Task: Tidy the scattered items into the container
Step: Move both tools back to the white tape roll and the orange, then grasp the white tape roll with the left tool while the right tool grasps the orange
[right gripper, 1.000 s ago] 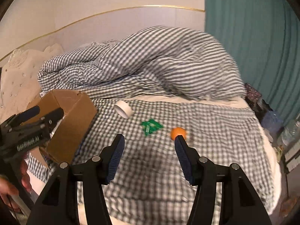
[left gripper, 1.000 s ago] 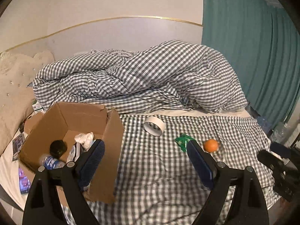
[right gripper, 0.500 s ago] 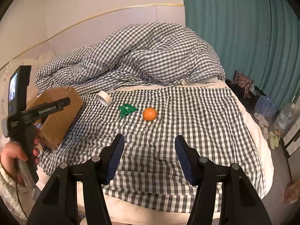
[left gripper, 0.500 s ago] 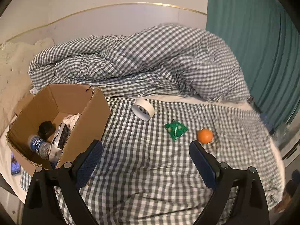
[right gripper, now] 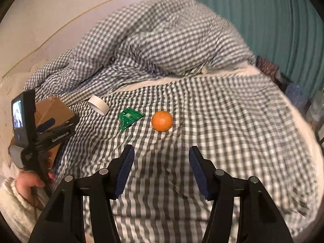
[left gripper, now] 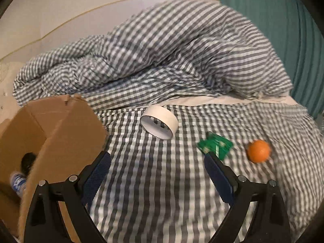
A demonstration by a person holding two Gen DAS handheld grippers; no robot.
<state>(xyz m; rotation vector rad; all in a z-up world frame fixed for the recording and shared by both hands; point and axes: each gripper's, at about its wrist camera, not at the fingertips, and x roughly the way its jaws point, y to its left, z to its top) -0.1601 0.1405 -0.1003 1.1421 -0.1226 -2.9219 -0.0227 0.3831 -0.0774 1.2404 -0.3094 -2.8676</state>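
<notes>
A white tape roll [left gripper: 160, 122], a green packet [left gripper: 215, 145] and an orange [left gripper: 258, 150] lie in a row on the checked bed sheet. An open cardboard box [left gripper: 60, 133] stands at the left with a bottle [left gripper: 17, 182] and a dark item inside. My left gripper [left gripper: 157, 160] is open and empty, just short of the tape roll. My right gripper [right gripper: 161, 156] is open and empty, a little short of the orange [right gripper: 162, 120]. The packet [right gripper: 128, 117], the tape roll [right gripper: 98, 104] and the box [right gripper: 53, 111] lie to its left.
A rumpled checked duvet [left gripper: 162, 60] is piled behind the items. A teal curtain [right gripper: 263, 20] hangs at the right. The bed's right edge [right gripper: 303, 121] drops to floor clutter. The left hand-held gripper [right gripper: 40, 133] shows in the right wrist view beside the box.
My left gripper has moved from over the box to the right and closer to the tape roll. My right gripper has moved in toward the orange. Both stay open.
</notes>
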